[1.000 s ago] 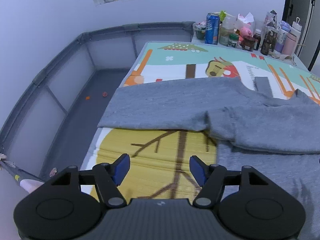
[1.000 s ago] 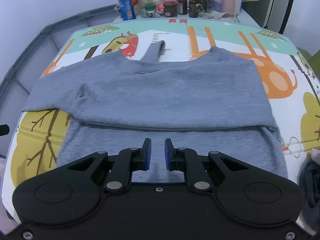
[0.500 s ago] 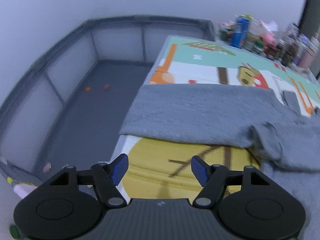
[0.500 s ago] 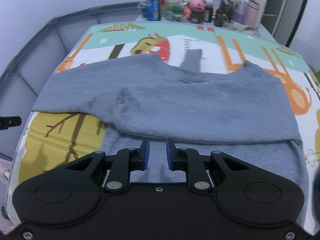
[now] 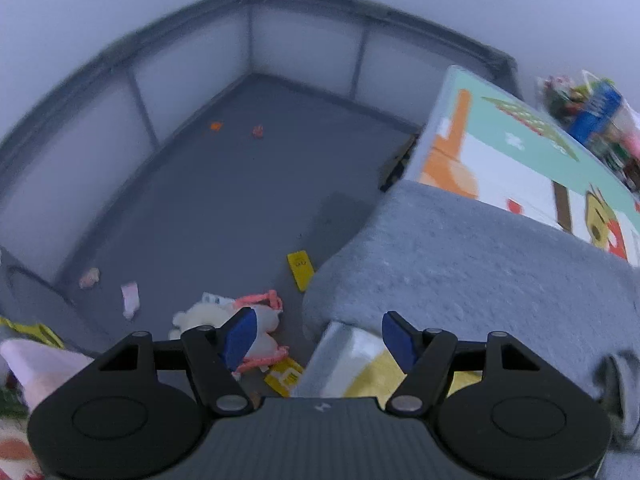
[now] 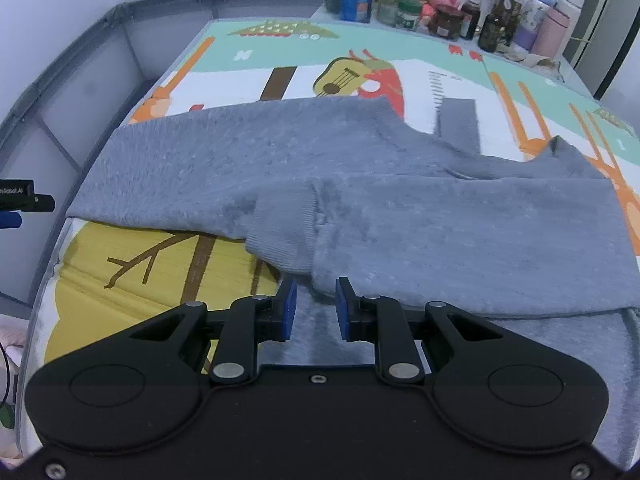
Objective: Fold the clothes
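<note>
Sweater: the grey sweater is lying spread on the play mat, one sleeve folded across the body.
Handling: probably soft, light and limp; it is likely sagging when lifted, so I would be pinching a ribbed cuff or an edge.
Left gripper: jaws are standing wide and empty at the mat's corner.
Right gripper: jaws are standing narrowly apart, gripping nothing.
Left wrist view only: toys are lying on the playpen floor.
Right wrist view only: the cuff and bottles are showing.
</note>
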The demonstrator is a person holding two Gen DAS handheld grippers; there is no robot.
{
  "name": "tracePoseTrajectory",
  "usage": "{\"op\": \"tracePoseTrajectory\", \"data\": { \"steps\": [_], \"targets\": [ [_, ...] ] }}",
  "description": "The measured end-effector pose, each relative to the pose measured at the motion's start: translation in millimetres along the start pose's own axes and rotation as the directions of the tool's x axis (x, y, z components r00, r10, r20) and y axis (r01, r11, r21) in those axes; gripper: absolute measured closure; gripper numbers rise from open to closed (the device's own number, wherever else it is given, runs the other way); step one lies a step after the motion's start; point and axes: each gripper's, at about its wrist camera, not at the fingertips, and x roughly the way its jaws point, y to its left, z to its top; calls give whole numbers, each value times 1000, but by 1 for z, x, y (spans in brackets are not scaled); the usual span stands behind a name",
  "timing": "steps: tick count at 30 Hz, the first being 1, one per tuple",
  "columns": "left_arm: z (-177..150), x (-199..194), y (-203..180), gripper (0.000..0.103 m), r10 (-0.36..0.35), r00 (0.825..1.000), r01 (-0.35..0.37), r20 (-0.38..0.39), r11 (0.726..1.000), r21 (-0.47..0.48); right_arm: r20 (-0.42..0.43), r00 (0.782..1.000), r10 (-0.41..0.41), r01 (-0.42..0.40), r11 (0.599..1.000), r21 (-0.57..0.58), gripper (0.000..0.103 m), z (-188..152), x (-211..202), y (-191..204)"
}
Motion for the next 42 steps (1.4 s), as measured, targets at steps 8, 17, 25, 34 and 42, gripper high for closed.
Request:
{"op": "tracePoseTrajectory", "data": {
  "steps": [8,17,25,34,42],
  "targets": [
    [12,49,36,32,-137,984,108,-112,968,-228,-40,999,-24,23,999,-23,84,7,26,20],
    [0,86,80,32,-401,902,261,-157,799,-542,-84,994,-67,65,997,-28,84,9,45,26],
    [-19,112,102,29,-571,810,303,-133,601,-740,-97,991,-96,91,994,-54,81,10,53,35],
    [-25,137,114,26,-626,780,313,-11,405,-859,-114,986,-120,112,991,-70,81,10,59,42],
    [-25,135,117,62,-577,810,348,108,324,-880,-120,984,-130,121,990,-79,80,8,62,44]
  ]
}}
